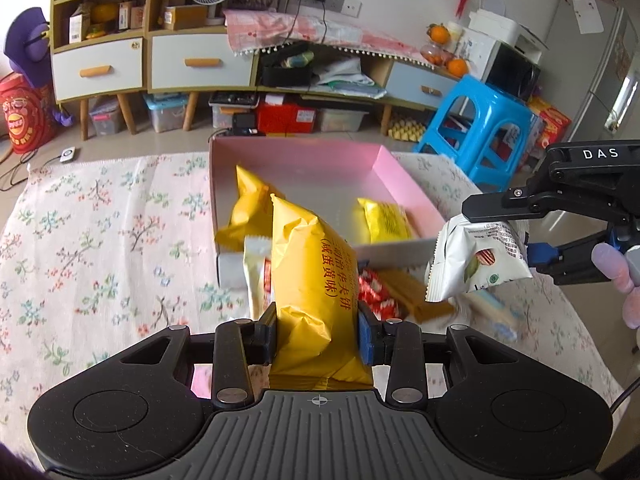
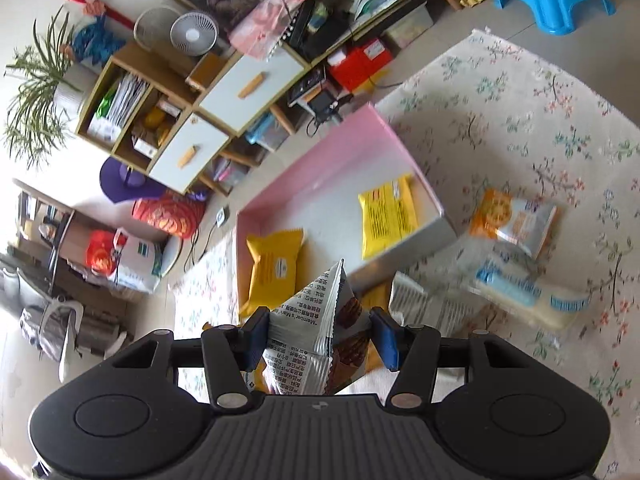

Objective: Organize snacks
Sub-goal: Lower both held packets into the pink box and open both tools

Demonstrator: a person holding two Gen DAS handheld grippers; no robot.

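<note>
My left gripper [image 1: 318, 336] is shut on a yellow snack packet [image 1: 312, 272], which it holds upright above the floral cloth, just in front of the pink box [image 1: 404, 184]. Two more yellow packets [image 1: 250, 208] [image 1: 386, 220] lie inside that box. At the right, my right gripper [image 1: 504, 236] is shut on a white packet [image 1: 476, 260]. In the right wrist view the same gripper [image 2: 320, 338] pinches this silver-white printed packet [image 2: 316, 320] near the pink box [image 2: 320, 148]. A red-white packet [image 1: 376, 292] and a tan packet [image 1: 416, 296] lie loose on the cloth.
On the floral cloth [image 2: 520, 100] right of the box lie an orange-white packet [image 2: 512, 220] and a blue-white packet [image 2: 520, 292]. A blue stool [image 1: 476, 128] stands behind the box. Cabinets with drawers [image 1: 188, 64] line the wall. A gloved hand [image 1: 612, 268] holds the right gripper.
</note>
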